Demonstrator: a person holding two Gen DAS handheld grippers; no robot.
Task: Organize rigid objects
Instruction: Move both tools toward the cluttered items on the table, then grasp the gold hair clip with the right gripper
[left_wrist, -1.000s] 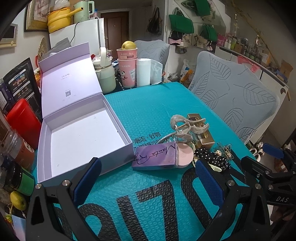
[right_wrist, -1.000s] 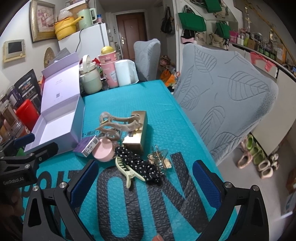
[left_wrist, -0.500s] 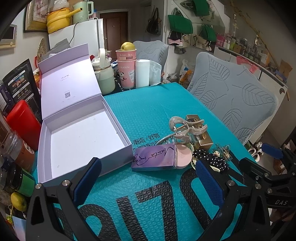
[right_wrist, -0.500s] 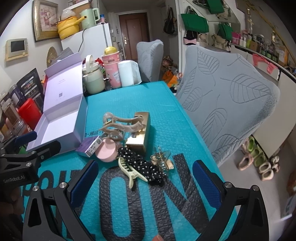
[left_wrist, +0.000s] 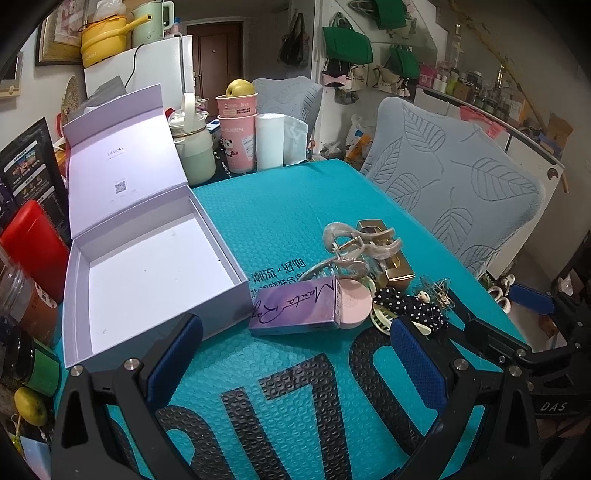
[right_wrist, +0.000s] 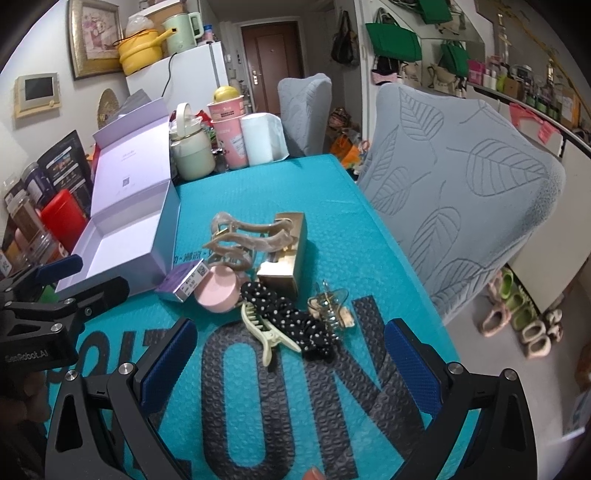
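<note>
The left gripper (left_wrist: 295, 362) is seen at the lower edge of the left wrist view with its fingers (left_wrist: 177, 354) spread wide and nothing between them. The right gripper (right_wrist: 288, 365) is seen at the lower edge of the right wrist view, its fingers (right_wrist: 410, 362) likewise spread wide and empty.

An open lavender box (left_wrist: 77, 295) is located at centre left of the left wrist view on the teal counter (left_wrist: 280, 206); its lid is raised and its interior is bare. Just beside its right wall a cluster of items is found, right of centre: a purple carton (left_wrist: 295, 308), touching a pink round case (left_wrist: 352, 304), a beige claw clip (left_wrist: 354, 247) resting against a gold box (left_wrist: 395, 266), a black dotted scrunchie (right_wrist: 295, 317), a cream clip (right_wrist: 262, 326) and a small clear clip (right_wrist: 330, 306).
</note>
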